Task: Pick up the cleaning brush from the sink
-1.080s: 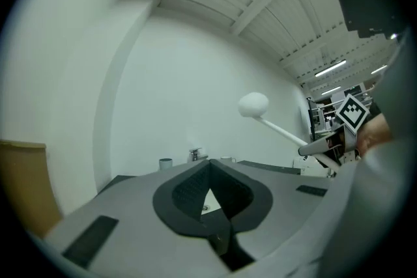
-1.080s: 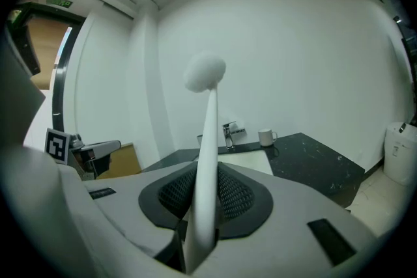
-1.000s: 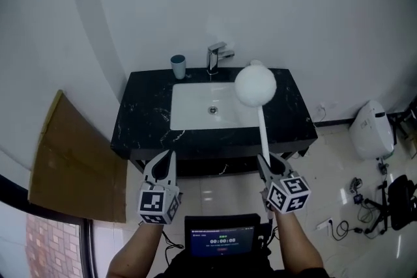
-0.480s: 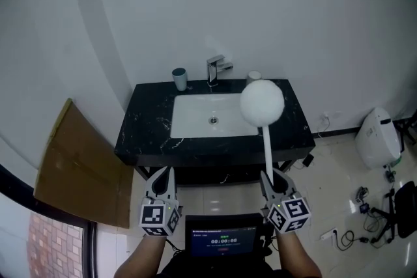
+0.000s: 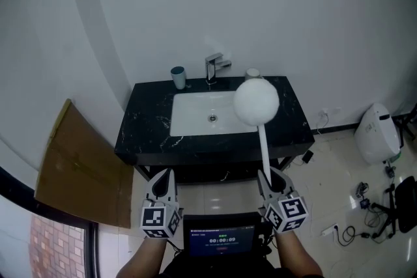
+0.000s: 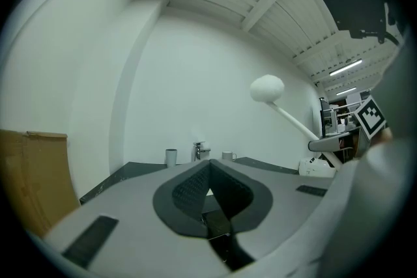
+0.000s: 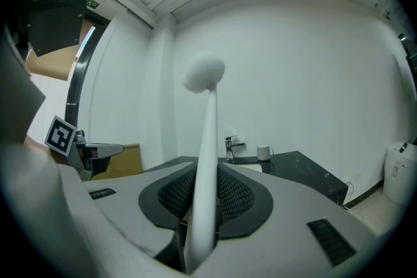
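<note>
Left gripper (image 5: 164, 176): jaws closed together, nothing in them, on the near side of the black counter (image 5: 140, 130). Sink (image 5: 195, 115) is set in the counter, faucet (image 5: 214, 66) at its far edge. We have the cleaning brush (image 5: 256, 101) out of the sink, held in the air, round head up. Right gripper (image 5: 271, 178) is clamped on its handle.

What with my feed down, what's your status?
Right hand-held gripper shut on cleaning brush handle. Left hand-held gripper shut, empty. Brush aloft, clear of sink. No obstruction.

Black marble counter (image 5: 140, 130) w/ inset white sink (image 5: 195, 115), faucet (image 5: 213, 66), grey cup (image 5: 178, 77) faucet-left, white mug (image 5: 253, 73) faucet-right.
</note>
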